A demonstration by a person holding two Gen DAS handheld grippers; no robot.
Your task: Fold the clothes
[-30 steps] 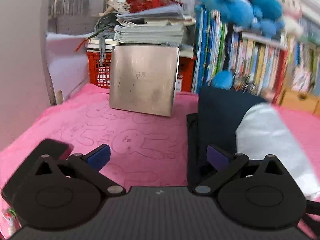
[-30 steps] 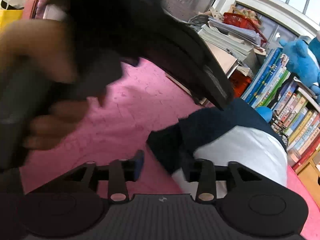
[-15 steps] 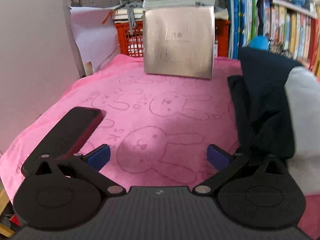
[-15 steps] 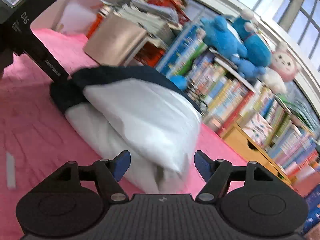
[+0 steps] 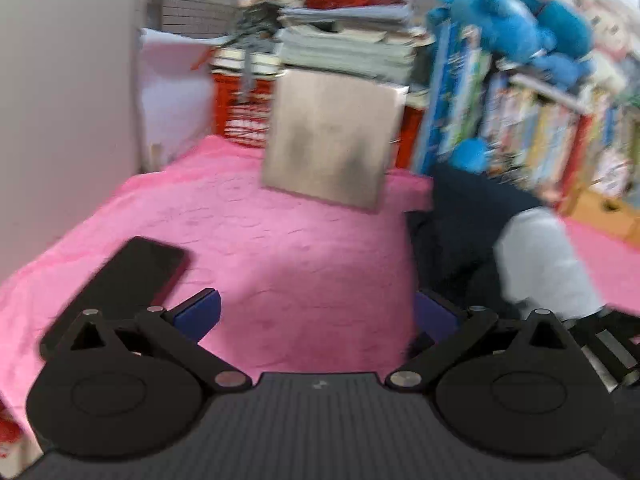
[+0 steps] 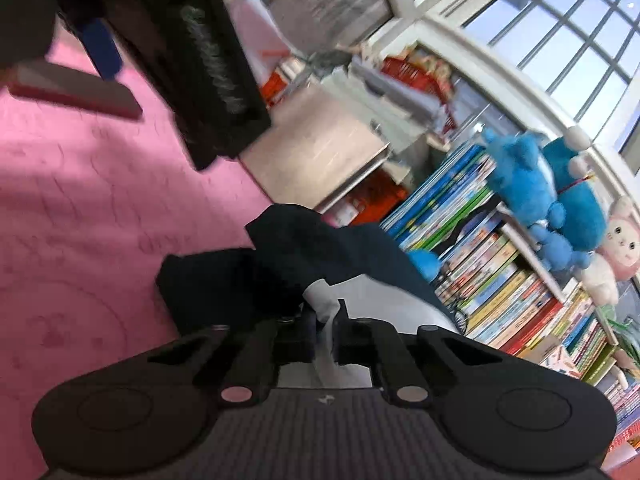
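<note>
The right gripper (image 6: 326, 330) has just been closing, and its jaws now stand pressed almost together with a fold of white cloth of the garment (image 6: 360, 300) pinched between them. The left gripper (image 5: 316, 312) is spread wide over bare pink cloth, with nothing between its blue pads (image 5: 198, 314); the right-hand pad lies just beside the garment's dark edge, though blur leaves it unclear whether they touch. The garment, dark navy with a white part, sits bunched on the pink blanket (image 5: 280, 240), to the right in the left wrist view and straight ahead of the right gripper. A dark phone (image 5: 120, 280) lies flat on the blanket near the left gripper's left finger. Farther back, a square metallic box (image 5: 332, 148) stands upright on the blanket's far edge, tilted a little in the picture. Behind it a red basket (image 5: 244, 112) holds books, with a tall pile of papers and books (image 5: 348, 48) above the box. To the right runs a bookshelf (image 6: 500, 280) packed with colourful books, with blue plush toys (image 6: 540, 192) and a pink one (image 6: 620, 240) on top. Beyond them is a large gridded window (image 6: 560, 20), and a pale wall (image 5: 60, 100) closes the left side.
</note>
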